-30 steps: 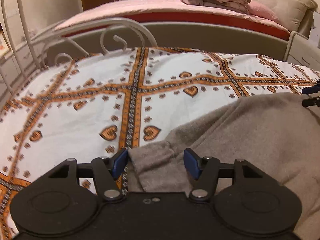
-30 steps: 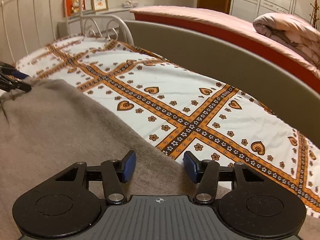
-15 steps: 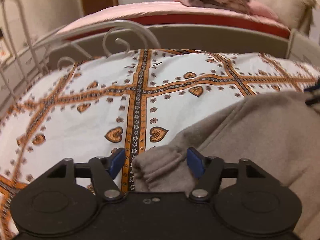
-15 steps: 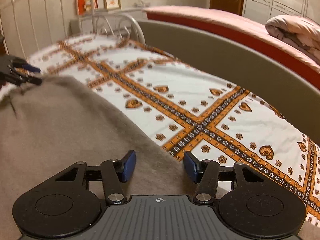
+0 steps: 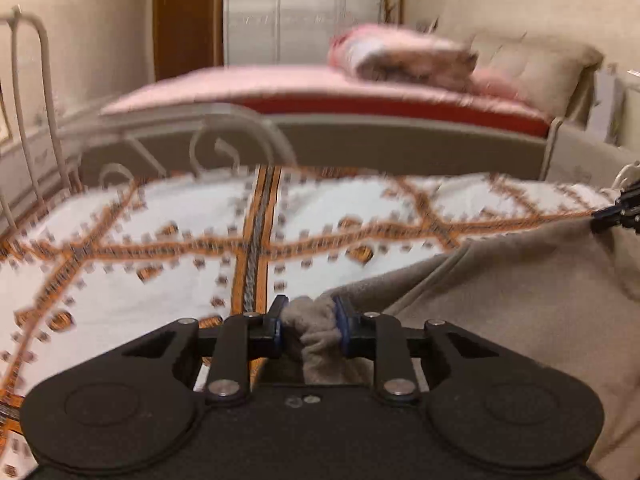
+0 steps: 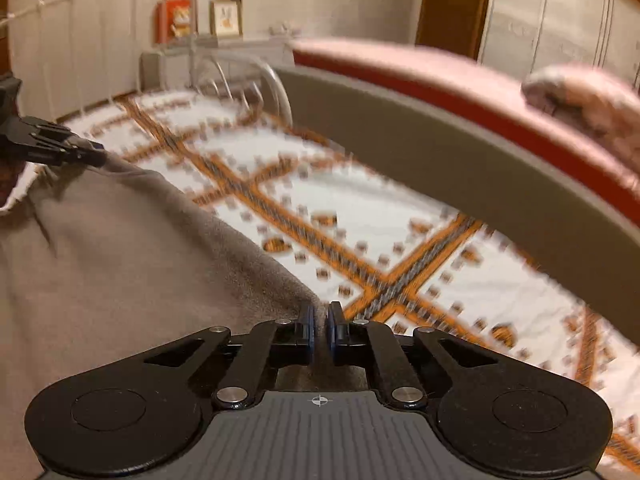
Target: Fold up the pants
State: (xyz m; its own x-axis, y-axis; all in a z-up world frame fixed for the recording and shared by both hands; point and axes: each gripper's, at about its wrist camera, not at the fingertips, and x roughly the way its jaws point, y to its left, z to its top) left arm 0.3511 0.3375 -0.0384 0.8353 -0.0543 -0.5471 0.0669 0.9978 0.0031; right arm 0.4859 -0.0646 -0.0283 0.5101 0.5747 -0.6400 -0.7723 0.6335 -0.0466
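Note:
Grey-brown fleece pants (image 5: 520,292) hang stretched between my two grippers above a white bedspread with orange and black bands (image 5: 160,240). My left gripper (image 5: 308,322) is shut on a bunched cuff or corner of the pants. My right gripper (image 6: 319,330) is shut on the pants' edge (image 6: 120,264), with the cloth pinched thin between the blue pads. The right gripper shows at the far right of the left wrist view (image 5: 618,212). The left gripper shows at the far left of the right wrist view (image 6: 52,146).
A white metal bed frame (image 5: 36,128) runs along the left and far end. A grey padded rail (image 6: 460,168) borders the bedspread. Beyond it lies a pink bed with a rolled quilt (image 5: 404,56). A shelf with picture frames (image 6: 224,20) stands in the corner.
Both grippers closed on the pants, the left on the bunched end and the right on the edge. Both lifted the cloth, which now stretches taut between them.

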